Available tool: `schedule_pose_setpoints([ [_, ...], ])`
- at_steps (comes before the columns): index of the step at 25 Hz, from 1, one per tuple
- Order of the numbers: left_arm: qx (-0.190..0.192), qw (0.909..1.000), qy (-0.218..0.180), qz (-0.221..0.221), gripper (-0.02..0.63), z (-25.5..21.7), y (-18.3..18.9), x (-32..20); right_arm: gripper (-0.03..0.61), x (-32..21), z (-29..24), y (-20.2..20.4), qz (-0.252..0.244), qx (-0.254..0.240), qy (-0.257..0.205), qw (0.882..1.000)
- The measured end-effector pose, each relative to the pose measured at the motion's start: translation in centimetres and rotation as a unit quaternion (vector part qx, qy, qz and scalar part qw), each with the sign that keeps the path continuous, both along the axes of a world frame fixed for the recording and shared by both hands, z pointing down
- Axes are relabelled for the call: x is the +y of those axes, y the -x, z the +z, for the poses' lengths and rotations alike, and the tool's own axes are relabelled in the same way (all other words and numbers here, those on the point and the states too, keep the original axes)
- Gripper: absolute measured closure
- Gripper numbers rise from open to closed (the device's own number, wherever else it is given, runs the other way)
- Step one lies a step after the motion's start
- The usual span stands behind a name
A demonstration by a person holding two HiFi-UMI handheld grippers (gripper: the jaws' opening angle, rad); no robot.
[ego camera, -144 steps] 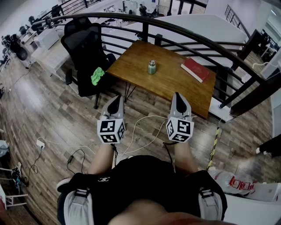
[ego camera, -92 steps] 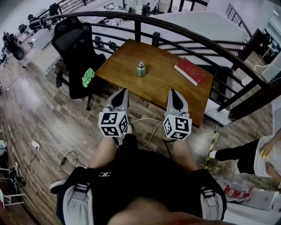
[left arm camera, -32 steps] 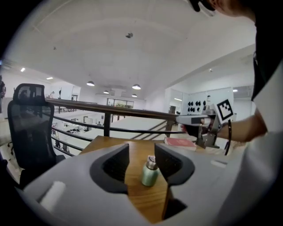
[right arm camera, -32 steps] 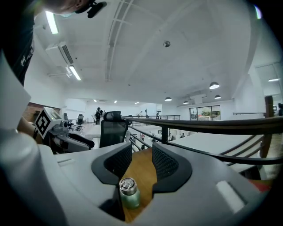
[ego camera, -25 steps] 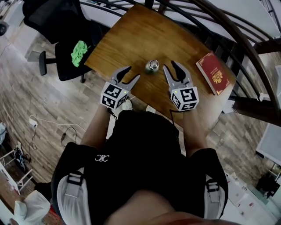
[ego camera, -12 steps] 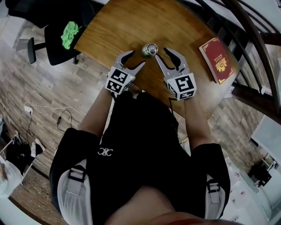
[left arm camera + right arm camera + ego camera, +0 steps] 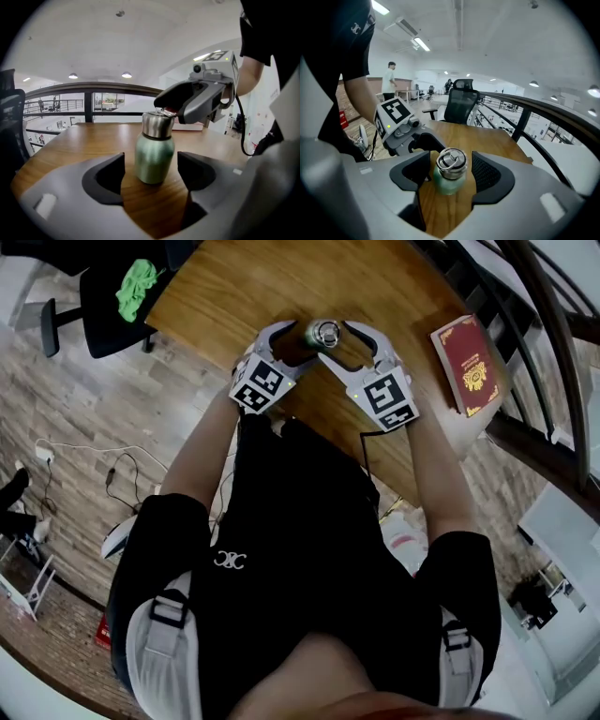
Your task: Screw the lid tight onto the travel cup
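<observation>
A green travel cup (image 7: 154, 157) with a steel lid (image 7: 158, 124) stands upright on the wooden table (image 7: 225, 287). The lid has a ring handle on top (image 7: 451, 161). My left gripper (image 7: 151, 171) straddles the cup's green body, its jaws opening, with gaps on both sides. My right gripper (image 7: 451, 174) comes from the other side at lid height, jaws also opening, pads clear of the lid. In the head view the cup (image 7: 323, 332) sits between the left gripper (image 7: 292, 341) and the right gripper (image 7: 342, 341).
A red book (image 7: 472, 352) lies on the table to the right of the cup. A black office chair with a green cloth (image 7: 136, 287) stands off the table's left side. A dark railing (image 7: 553, 362) runs behind the table. A person stands far off (image 7: 390, 79).
Both grippers moved forward across the table edge to either side of the cup. Their jaws spread wider, and now the cup stands between each pair.
</observation>
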State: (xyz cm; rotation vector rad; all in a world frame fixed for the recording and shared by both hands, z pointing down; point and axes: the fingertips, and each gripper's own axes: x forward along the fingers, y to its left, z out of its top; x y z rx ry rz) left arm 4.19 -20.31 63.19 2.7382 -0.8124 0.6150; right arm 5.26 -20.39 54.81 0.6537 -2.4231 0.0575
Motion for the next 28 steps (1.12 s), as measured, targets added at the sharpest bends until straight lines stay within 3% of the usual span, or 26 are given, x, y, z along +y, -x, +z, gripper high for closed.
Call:
schedule_pose_setpoints([
  [4, -0.019, 0.9993, 0.001, 0.032, 0.210, 1.0, -0.7, -0.3, 0.328, 0.4, 1.5, 0.0, -0.106, 0.108, -0.006, 0.988],
  [7, -0.023, 0.9977, -0.002, 0.063, 0.202, 1.2, -1.5, -0.1, 0.328, 0.7, 1.7, 0.1, -0.194, 0.183, -0.025, 0.964],
  [9, -0.030, 0.9961, -0.008, 0.083, 0.202, 1.1, -2.2, -0.1, 0.328, 0.9, 2.0, -0.1, -0.260, 0.237, -0.044, 0.935],
  [14, -0.045, 0.9903, -0.021, 0.129, 0.202, 0.9, -3.2, 0.2, 0.328, 1.5, 2.4, 0.0, -0.403, 0.340, -0.099, 0.844],
  [17, -0.066, 0.9871, -0.039, 0.140, 0.203, 1.2, -3.2, -0.2, 0.327, 1.5, 2.4, 0.1, -0.453, 0.363, -0.113, 0.807],
  [24, -0.070, 0.9822, -0.060, 0.163, 0.225, 1.5, -3.2, -0.5, 0.328, 1.4, 3.3, 0.2, -0.510, 0.370, -0.103, 0.770],
  [28, -0.052, 0.9796, -0.064, 0.183, 0.227, 1.4, -3.3, -0.5, 0.328, 1.4, 3.9, 0.3, -0.523, 0.355, -0.097, 0.768],
])
